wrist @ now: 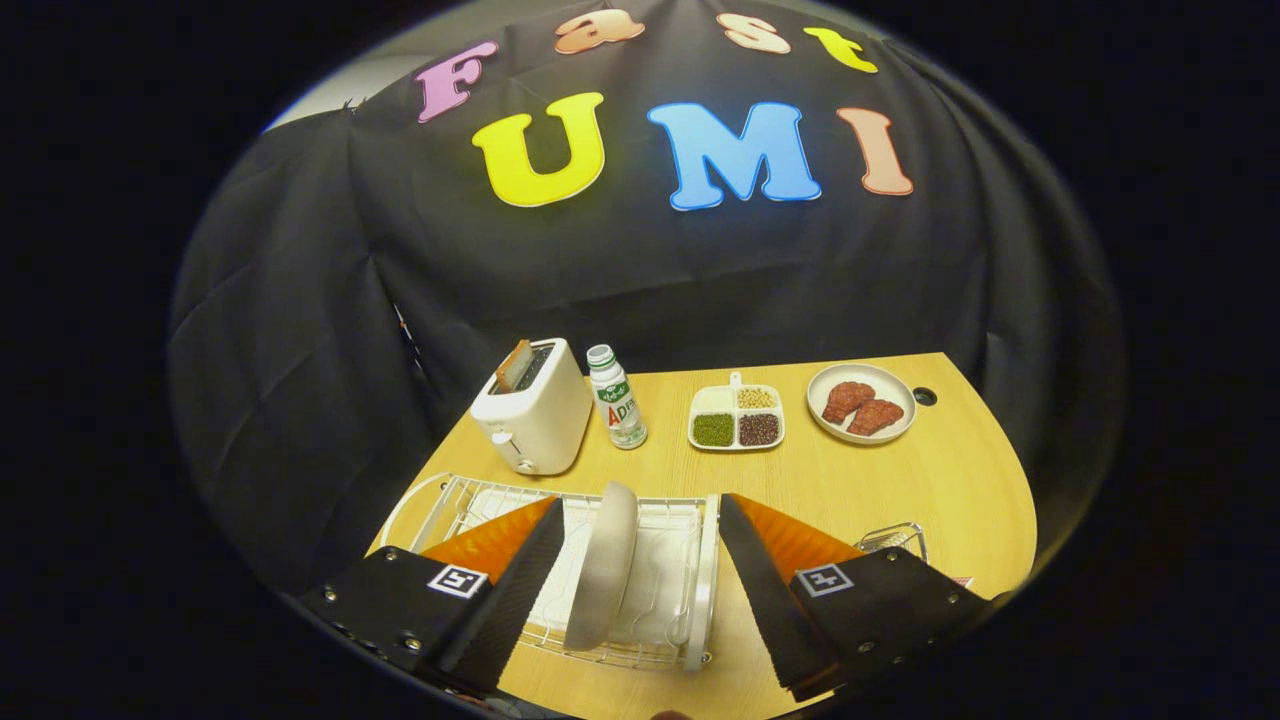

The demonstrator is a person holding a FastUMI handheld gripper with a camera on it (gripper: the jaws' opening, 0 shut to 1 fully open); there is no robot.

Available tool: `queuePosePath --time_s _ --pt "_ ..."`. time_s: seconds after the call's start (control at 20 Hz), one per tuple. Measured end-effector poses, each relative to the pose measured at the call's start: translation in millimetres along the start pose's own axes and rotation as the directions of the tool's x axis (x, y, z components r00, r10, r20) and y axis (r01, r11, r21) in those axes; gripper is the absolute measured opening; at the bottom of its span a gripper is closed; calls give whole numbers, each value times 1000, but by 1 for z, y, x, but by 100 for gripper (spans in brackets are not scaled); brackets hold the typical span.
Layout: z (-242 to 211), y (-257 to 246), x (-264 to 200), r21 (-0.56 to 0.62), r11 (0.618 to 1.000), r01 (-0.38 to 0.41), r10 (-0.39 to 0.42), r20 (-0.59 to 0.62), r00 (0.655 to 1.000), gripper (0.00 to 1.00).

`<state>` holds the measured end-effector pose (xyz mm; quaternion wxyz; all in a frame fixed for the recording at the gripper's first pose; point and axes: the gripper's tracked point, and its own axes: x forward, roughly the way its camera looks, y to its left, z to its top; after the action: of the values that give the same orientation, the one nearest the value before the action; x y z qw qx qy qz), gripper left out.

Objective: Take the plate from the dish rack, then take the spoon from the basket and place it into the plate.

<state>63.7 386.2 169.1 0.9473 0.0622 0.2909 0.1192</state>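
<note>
A pale plate (pixel 605 562) stands on edge in the white wire dish rack (pixel 700 570) near the front of the wooden table. My gripper (pixel 640 560) is open, hovering over the rack with one finger on each side of the plate, neither touching it. The plate's upper rim rises between the fingers, closer to the left one. A small wire basket (pixel 893 540) peeks out behind the right finger; what lies inside it is hidden.
At the back of the table (pixel 900 480) stand a white toaster (pixel 535 408) with a slice in it, a small bottle (pixel 616 398), a divided tray of beans (pixel 737 418) and a plate of meat (pixel 861 403). Black cloth walls the booth.
</note>
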Motion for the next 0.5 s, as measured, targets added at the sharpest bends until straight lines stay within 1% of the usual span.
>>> queuePosePath --time_s 0.2,0.5 --pt "-24 11 21 7 1000 0 0 -92 996 99" --pt "-57 13 52 -18 998 66 -68 -203 977 99"
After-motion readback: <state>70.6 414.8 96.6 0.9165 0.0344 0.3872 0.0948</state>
